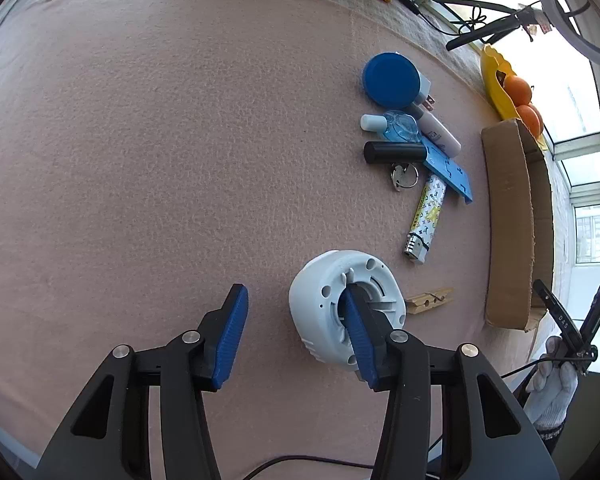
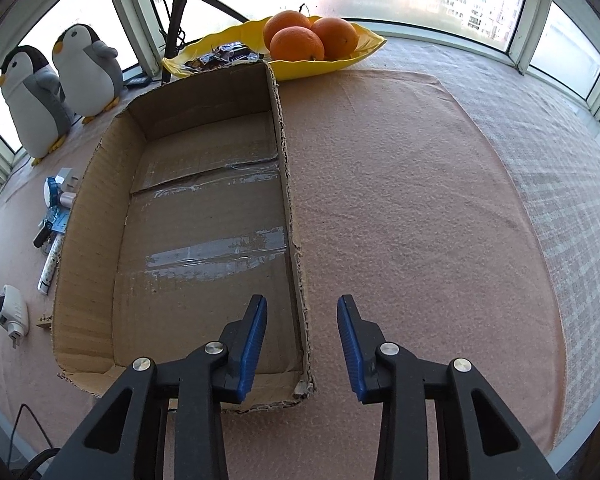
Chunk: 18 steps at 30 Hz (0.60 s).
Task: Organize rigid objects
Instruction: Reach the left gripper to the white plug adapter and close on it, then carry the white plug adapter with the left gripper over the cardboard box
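A white round plug-in device (image 1: 324,300) lies on the pink cloth, its hollow back facing up. My left gripper (image 1: 294,292) stands open over it: the right finger (image 1: 358,332) sits in the device's recess, while the left finger (image 1: 230,332) is off to the side, clear of its wall. In the right wrist view, my right gripper (image 2: 302,300) is open and straddles the right wall of an empty cardboard box (image 2: 296,220), pads apart from the wall. The white device (image 2: 14,312) shows left of the box there.
A cluster lies beyond the device: blue lid (image 1: 390,80), small blue bottle (image 1: 396,126), black cylinder (image 1: 394,152), blue card (image 1: 448,172), key ring (image 1: 404,178), patterned lighter (image 1: 426,220), clothespin (image 1: 430,300). Yellow dish (image 2: 352,60) with oranges and two plush penguins (image 2: 88,68) stand behind the box.
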Tool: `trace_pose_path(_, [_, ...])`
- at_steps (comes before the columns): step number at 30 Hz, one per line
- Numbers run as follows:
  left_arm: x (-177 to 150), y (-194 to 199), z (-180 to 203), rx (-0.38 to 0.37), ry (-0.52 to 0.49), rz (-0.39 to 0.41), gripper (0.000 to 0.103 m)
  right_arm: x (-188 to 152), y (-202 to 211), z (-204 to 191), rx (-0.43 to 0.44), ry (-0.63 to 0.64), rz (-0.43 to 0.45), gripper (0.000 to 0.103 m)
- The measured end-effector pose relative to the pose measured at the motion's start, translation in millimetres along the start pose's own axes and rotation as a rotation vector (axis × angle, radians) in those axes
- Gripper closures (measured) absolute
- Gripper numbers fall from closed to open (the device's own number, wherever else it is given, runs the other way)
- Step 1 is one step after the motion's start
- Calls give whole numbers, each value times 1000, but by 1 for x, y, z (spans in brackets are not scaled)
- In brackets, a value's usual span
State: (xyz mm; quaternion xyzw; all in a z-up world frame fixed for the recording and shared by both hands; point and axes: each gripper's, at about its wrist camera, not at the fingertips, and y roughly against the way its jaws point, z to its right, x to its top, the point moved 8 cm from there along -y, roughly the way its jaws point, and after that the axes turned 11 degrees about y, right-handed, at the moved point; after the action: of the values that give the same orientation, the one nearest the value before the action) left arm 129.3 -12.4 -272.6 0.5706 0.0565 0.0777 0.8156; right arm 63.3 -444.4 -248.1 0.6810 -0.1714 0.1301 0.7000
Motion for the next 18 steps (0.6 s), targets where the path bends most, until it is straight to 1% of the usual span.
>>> trace_pose_path(1, [0,0,0,-2,3,-2,56,0,0,0,1,1,-1,71])
trace_pose_path(4, [0,0,2,-14,4,-5,64,0,-1,-2,2,3,-4,73])
trace_pose_path(5, [0,1,3,-15,5,-5,68,0,-2,-2,2,4,-5,74])
trace_pose_path(7, [-1,1,4,-28,8,-8,78,0,-2,-4,0,9,-5,75])
trace_pose_path(8, [-2,2,4,-21,3,-4,81,0,-2,-4,-2,11,-6,75])
trace_pose_path(10, [-2,2,6,-22,-2,9,81,-1,-1,-5,-4,11,-3,75])
trace_pose_path(12, [-2,1,6,-39,8,15,81,0,0,-4,-7,8,1,75])
trace_pose_path(15, [-3,0,5,-91,45,15,81,0,1,-2,-12,5,4,75])
trace_pose_path(18, [-5,-3,1,-171,104,1,83,-1,1,-2,-17,6,2,75])
